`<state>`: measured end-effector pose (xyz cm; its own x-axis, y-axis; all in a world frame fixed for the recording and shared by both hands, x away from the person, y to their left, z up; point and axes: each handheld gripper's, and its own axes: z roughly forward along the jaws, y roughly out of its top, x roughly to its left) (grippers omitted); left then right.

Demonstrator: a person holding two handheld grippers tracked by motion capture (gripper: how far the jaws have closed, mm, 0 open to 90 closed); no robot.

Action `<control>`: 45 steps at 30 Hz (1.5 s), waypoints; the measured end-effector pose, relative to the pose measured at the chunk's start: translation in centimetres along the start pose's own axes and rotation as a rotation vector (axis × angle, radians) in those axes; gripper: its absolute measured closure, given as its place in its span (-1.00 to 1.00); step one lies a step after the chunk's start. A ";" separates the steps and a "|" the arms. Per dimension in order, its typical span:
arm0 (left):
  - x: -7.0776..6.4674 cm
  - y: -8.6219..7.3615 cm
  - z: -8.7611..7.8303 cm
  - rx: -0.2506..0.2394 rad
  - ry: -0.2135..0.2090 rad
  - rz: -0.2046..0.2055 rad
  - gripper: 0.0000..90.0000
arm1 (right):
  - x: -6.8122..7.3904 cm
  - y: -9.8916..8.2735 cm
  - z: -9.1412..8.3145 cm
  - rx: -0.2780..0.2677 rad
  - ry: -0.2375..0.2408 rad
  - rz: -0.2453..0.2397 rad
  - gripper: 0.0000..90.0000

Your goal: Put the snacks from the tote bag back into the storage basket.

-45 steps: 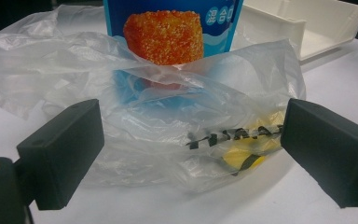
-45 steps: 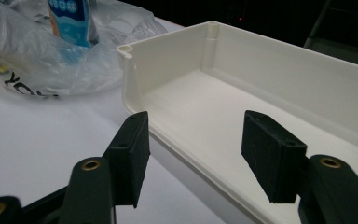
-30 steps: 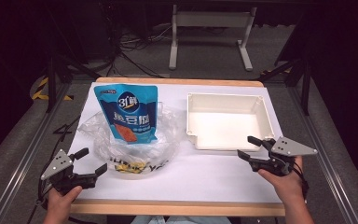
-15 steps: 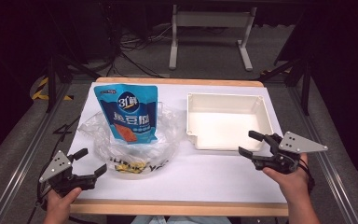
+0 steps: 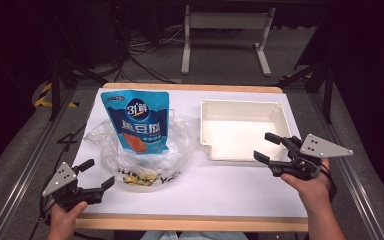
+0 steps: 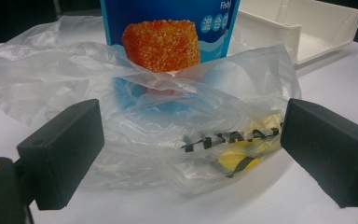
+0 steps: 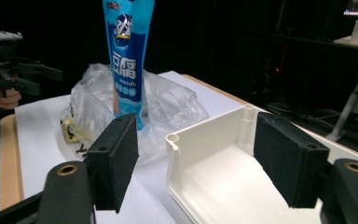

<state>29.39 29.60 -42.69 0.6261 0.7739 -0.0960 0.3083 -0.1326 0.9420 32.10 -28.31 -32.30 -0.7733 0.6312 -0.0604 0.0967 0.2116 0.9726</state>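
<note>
A blue food pouch (image 5: pixel 139 122) stands upright inside a crumpled clear plastic bag (image 5: pixel 147 162) at the table's left. The left gripper view has the pouch (image 6: pixel 168 28) and the bag (image 6: pixel 168 116) close ahead. My left gripper (image 5: pixel 99 173) is open at the front left, its jaws (image 6: pixel 193 140) just short of the bag and apart from it. At the front right corner of the white tray (image 5: pixel 242 104), my right gripper (image 5: pixel 263 146) is open. Its jaws (image 7: pixel 200 158) have just been opening, with nothing gripped, and they frame the tray's near corner (image 7: pixel 172 140) from above.
The white paper sheet (image 5: pixel 220 190) covers the tabletop, with a wooden edge (image 5: pixel 190 222) at the front. Dark floor, cables and a metal stand (image 5: pixel 225 30) lie beyond the far edge. The right gripper view catches the left gripper (image 7: pixel 14 74) farther off.
My right gripper has lifted a little and its jaws stand wider than before. The left gripper, pouch, bag and tray have not moved.
</note>
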 end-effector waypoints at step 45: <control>0.3 -0.1 -0.1 0.013 -0.019 -0.007 -0.85 | 2.9 8.2 14.9 0.131 0.201 -0.123 -0.19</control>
<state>29.52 29.93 -42.74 0.6372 0.7630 -0.1086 0.3222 -0.1357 0.9369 39.95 -13.60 -27.82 -0.8920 0.4363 -0.1181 0.0639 0.3804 0.9226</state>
